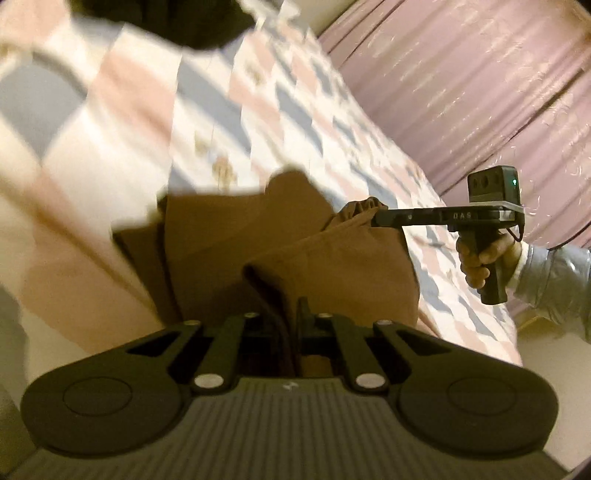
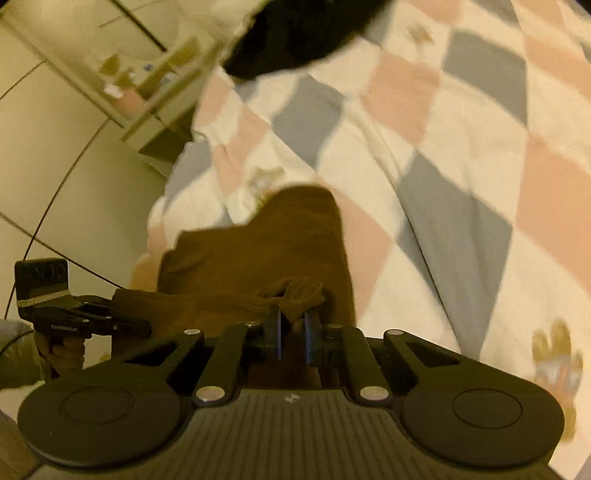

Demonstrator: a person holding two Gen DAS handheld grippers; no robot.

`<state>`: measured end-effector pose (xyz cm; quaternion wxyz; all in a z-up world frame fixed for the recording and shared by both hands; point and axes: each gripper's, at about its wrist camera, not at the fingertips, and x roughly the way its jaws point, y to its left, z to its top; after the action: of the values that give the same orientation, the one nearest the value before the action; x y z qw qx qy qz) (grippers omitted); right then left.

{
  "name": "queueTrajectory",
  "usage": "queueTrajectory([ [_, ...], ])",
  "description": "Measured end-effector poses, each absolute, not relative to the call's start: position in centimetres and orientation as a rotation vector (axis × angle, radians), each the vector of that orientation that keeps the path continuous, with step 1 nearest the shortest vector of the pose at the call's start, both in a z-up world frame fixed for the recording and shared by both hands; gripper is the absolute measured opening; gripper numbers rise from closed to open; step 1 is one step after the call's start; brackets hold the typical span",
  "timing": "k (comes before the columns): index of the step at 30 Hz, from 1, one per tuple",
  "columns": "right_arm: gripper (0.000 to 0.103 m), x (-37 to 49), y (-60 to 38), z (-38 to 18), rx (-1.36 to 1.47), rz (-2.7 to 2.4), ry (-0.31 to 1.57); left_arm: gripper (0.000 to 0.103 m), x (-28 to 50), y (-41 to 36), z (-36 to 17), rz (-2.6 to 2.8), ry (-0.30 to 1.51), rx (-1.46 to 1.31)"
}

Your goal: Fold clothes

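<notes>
A brown garment (image 1: 258,236) hangs between my two grippers above a checkered bed cover (image 1: 140,122). My left gripper (image 1: 290,314) is shut on one edge of the brown garment, whose cloth runs down between the fingers. My right gripper (image 2: 291,321) is shut on a bunched corner of the same garment (image 2: 258,243). In the left wrist view the right gripper (image 1: 373,214) pinches that corner at the right. In the right wrist view the left gripper (image 2: 144,326) holds the cloth at the lower left.
A black garment (image 2: 295,33) lies on the checkered cover (image 2: 461,147) farther off, also seen in the left wrist view (image 1: 177,22). Pink curtains (image 1: 480,92) hang beyond the bed. A tiled floor (image 2: 55,166) and a low shelf unit (image 2: 147,81) lie off the bed's edge.
</notes>
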<state>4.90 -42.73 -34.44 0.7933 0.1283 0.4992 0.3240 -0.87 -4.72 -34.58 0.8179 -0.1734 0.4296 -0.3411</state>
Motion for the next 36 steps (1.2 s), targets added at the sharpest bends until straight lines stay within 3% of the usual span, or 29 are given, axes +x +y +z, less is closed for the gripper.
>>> queueTrajectory([
  [5,0.011,7.5,-41.9,-32.1,0.332,0.678,0.993,0.005,2.5,-3.4,-35.6,-0.622,0.920,-0.420],
  [11,0.011,12.2,-38.9,-34.5,0.351,0.524,1.085,0.011,5.7,-2.8,-38.7,-0.568,1.023,-0.489],
  [12,0.014,12.5,-38.8,-35.1,0.366,0.502,1.096,0.013,5.9,-2.7,-38.9,-0.566,1.026,-0.499],
  [13,0.029,12.7,-38.9,-35.7,0.395,0.482,1.114,0.014,5.8,-2.4,-38.9,-0.565,1.022,-0.499],
  [16,0.041,12.5,-40.4,-36.1,0.483,0.472,1.119,0.014,5.8,-2.1,-38.5,-0.556,1.005,-0.489],
  [23,0.042,12.7,-41.7,-33.0,0.369,0.544,1.037,0.013,6.3,-1.9,-38.2,-0.552,0.975,-0.465],
  [26,0.040,13.5,-39.5,-33.4,0.238,0.559,1.078,0.012,6.5,-1.9,-38.3,-0.562,0.978,-0.434],
  [27,0.019,13.7,-38.9,-33.9,0.212,0.556,1.097,0.012,6.6,-1.8,-38.3,-0.566,0.979,-0.426],
  [28,0.011,13.9,-38.6,-34.3,0.228,0.557,1.105,0.012,6.6,-1.8,-38.4,-0.571,0.979,-0.423],
  [31,0.008,14.0,-37.6,-33.7,0.207,0.562,1.035,0.012,7.0,-1.6,-38.9,-0.570,0.985,-0.424],
  [36,0.008,15.6,-33.7,-34.5,-0.016,0.541,1.073,0.011,7.3,-0.9,-39.8,-0.534,0.994,-0.499],
])
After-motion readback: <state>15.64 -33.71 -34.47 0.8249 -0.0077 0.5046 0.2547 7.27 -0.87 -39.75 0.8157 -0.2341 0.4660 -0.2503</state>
